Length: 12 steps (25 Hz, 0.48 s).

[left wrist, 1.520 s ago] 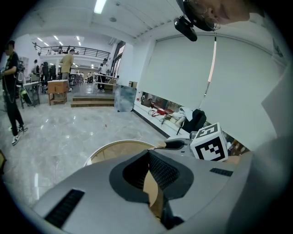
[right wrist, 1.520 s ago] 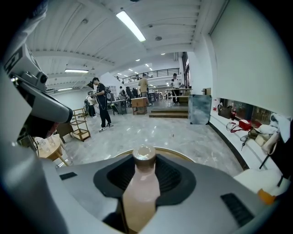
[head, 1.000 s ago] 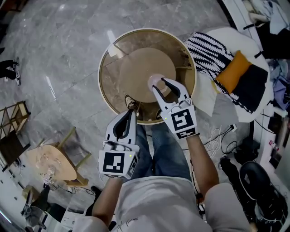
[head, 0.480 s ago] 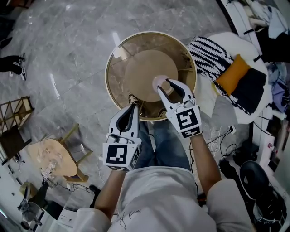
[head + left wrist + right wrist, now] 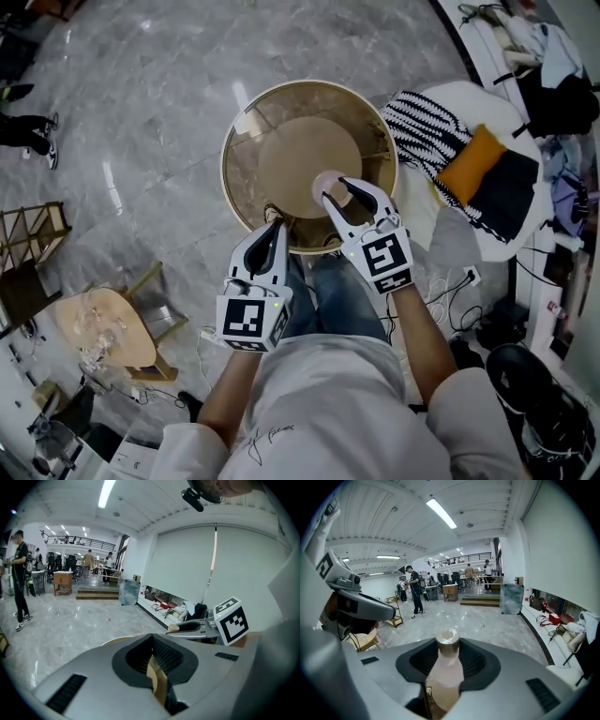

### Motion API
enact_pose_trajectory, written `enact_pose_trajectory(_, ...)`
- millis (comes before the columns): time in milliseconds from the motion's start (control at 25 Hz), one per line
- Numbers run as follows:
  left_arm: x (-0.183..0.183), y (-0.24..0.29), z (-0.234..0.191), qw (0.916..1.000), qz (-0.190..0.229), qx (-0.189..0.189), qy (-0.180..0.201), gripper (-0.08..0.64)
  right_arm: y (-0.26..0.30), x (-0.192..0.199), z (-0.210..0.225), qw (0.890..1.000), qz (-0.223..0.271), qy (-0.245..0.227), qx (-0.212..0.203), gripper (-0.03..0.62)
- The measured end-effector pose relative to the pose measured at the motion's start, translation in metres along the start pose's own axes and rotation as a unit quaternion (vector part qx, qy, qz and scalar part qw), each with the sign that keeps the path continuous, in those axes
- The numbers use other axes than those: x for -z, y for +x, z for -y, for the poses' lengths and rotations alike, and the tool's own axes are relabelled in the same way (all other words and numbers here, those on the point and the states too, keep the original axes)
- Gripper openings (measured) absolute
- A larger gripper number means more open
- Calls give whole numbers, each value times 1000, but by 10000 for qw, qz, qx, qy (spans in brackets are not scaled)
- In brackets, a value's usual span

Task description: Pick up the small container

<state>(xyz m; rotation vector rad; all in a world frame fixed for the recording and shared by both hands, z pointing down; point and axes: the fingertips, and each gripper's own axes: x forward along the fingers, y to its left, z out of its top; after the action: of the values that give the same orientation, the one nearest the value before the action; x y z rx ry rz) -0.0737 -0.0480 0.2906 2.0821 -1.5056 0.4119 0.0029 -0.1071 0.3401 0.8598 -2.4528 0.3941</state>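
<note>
Grey marble floor (image 5: pixel 131 103) spreads under a round table (image 5: pixel 242 192). Between the right gripper's (image 5: pixel 343 193) jaws stands the small container (image 5: pixel 446 667), pinched by its body. The left gripper (image 5: pixel 275 228) hangs beside it, pressed together and empty. The pick-up looks made; what's next is a steady hold.

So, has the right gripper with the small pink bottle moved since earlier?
Yes, slightly: the right gripper, clamping the pink bottle, has shifted toward the near rim of the round wooden table.
</note>
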Motion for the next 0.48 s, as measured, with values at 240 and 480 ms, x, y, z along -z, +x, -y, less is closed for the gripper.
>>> enact_pose_trajectory(240,-3,-26,3,10000,78,-6,46,18,-23,-10,-13,9999,37,-24,-104,147)
enact_pose_trajectory(480,-11,-45,6,9998,215,-18,-2,17,-44,-20,-27,9999,36,-27,-149,147)
